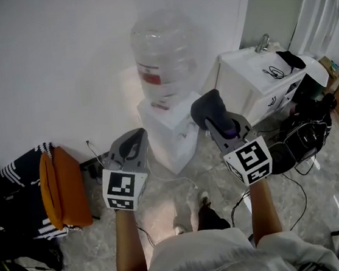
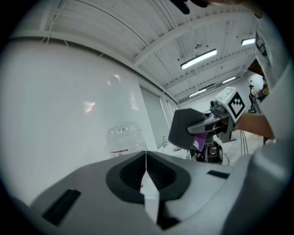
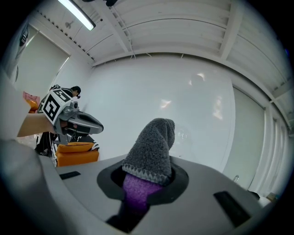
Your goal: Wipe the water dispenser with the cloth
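A white water dispenser point(image 1: 172, 131) stands on the floor against the wall, carrying a clear bottle point(image 1: 164, 55) with a red label. My right gripper point(image 1: 218, 118) is shut on a grey and purple cloth point(image 1: 210, 109), held up just right of the dispenser top and apart from it. In the right gripper view the cloth point(image 3: 151, 153) stands upright out of the closed jaws. My left gripper point(image 1: 135, 143) hovers left of the dispenser, jaws shut with nothing in them. The left gripper view shows the bottle point(image 2: 123, 137) beyond its closed jaws and the cloth point(image 2: 186, 128) at the right.
A white cabinet point(image 1: 261, 83) with a tap stands right of the dispenser, with dark bags and cables point(image 1: 301, 134) below it. An orange cushion point(image 1: 62, 188) and striped fabric lie at the left. A cord point(image 1: 184, 182) trails over the marble floor near the person's feet.
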{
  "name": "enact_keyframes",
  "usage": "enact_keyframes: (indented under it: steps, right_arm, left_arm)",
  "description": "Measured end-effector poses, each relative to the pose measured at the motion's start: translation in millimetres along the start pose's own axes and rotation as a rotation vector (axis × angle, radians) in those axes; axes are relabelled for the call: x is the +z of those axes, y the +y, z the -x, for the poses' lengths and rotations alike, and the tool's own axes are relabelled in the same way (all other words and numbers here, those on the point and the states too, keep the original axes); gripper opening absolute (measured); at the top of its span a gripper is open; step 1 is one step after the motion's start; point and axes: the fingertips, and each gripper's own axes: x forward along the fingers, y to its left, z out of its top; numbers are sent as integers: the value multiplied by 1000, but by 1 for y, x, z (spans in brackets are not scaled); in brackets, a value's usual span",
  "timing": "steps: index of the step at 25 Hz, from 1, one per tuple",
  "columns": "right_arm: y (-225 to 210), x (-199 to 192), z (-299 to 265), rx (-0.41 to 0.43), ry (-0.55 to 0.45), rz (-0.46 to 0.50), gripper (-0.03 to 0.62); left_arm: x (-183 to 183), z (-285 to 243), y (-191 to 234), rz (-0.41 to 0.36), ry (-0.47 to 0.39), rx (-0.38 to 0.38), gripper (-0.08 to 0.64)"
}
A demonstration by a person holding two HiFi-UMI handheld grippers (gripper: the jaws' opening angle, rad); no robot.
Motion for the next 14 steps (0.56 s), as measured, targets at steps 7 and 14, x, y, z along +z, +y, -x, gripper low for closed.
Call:
enact_keyframes:
  steps: [7, 14]
  right_arm:
    - [3, -14, 1, -1, 26, -14, 66]
    - [5, -16, 0, 17, 21, -17, 67]
  left_arm:
    - [-10, -2, -5, 9, 12, -13, 17]
    - [-22, -4, -6, 22, 39, -19, 17]
